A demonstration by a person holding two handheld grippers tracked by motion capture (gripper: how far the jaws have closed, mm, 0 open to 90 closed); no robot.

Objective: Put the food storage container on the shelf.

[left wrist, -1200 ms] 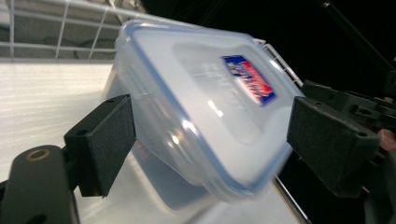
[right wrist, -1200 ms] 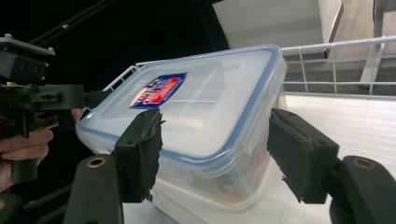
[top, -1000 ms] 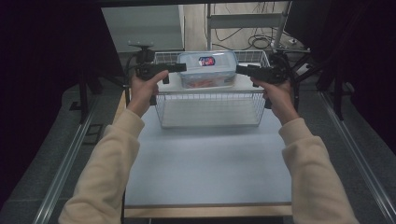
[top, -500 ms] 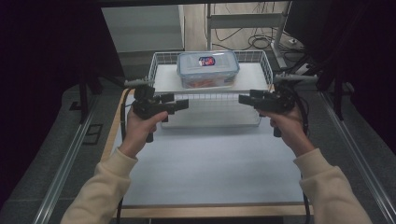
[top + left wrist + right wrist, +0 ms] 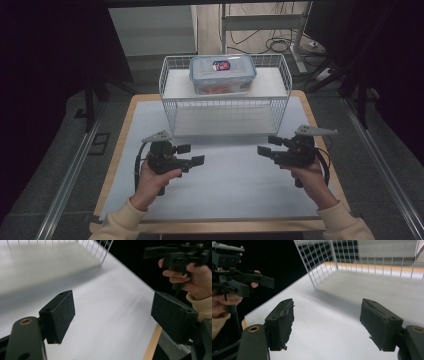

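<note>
Both tongs (image 5: 191, 155) (image 5: 267, 146) hang agape, wire basket (image 5: 225, 107) holding lidded container (image 5: 222, 73) beyond.

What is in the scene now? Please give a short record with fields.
surface: white mat on a wooden table
basket: white wire basket at the far end of the mat
container: clear lidded box on the basket's upper shelf
left gripper: open, empty, over the mat
right gripper: open, empty, over the mat
</note>
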